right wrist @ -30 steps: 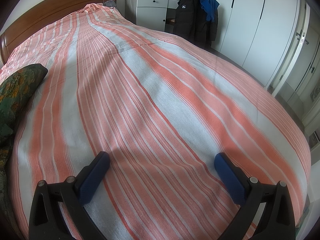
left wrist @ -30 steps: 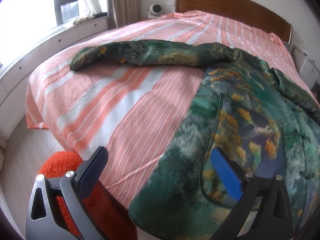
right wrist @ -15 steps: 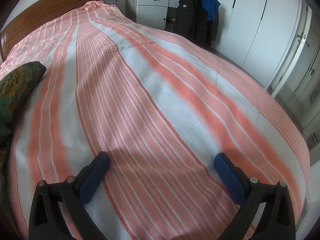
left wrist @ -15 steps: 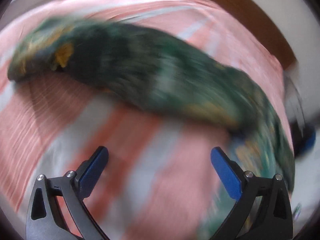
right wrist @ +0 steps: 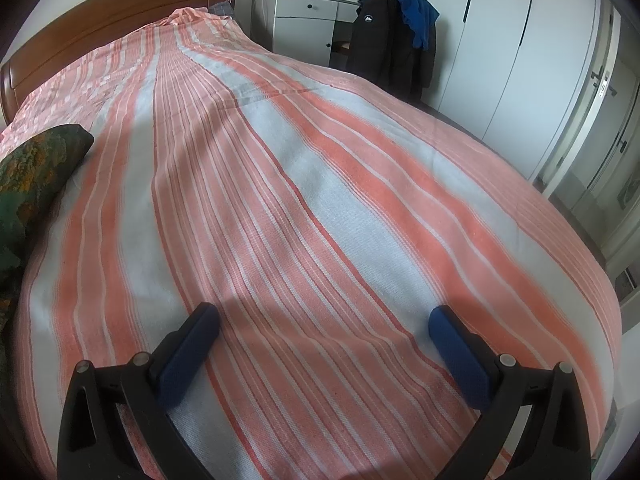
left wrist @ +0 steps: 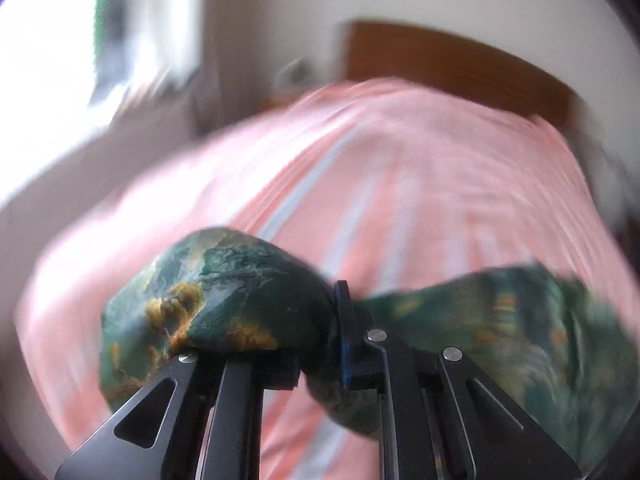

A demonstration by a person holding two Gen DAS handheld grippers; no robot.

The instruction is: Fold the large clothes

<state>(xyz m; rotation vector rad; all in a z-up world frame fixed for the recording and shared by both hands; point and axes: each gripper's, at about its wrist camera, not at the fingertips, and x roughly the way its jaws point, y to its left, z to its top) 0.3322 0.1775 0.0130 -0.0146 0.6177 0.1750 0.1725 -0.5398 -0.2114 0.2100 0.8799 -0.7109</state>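
A large green garment with orange and gold print lies on the striped bed. In the left wrist view my left gripper is shut on the end of its sleeve, which bunches up over the left finger; the rest of the garment trails off to the right. The view is blurred by motion. In the right wrist view my right gripper is open and empty, low over the bedspread. Only the other sleeve end shows there, at the left edge.
The pink-and-white striped bedspread covers the whole bed, with a wooden headboard at the far end. A white dresser, a chair with dark jackets and white wardrobes stand beyond the bed's right side. A bright window is at left.
My left gripper swung out to the sleeve end, closed on it and lifted it. My right gripper has barely moved and stays open.
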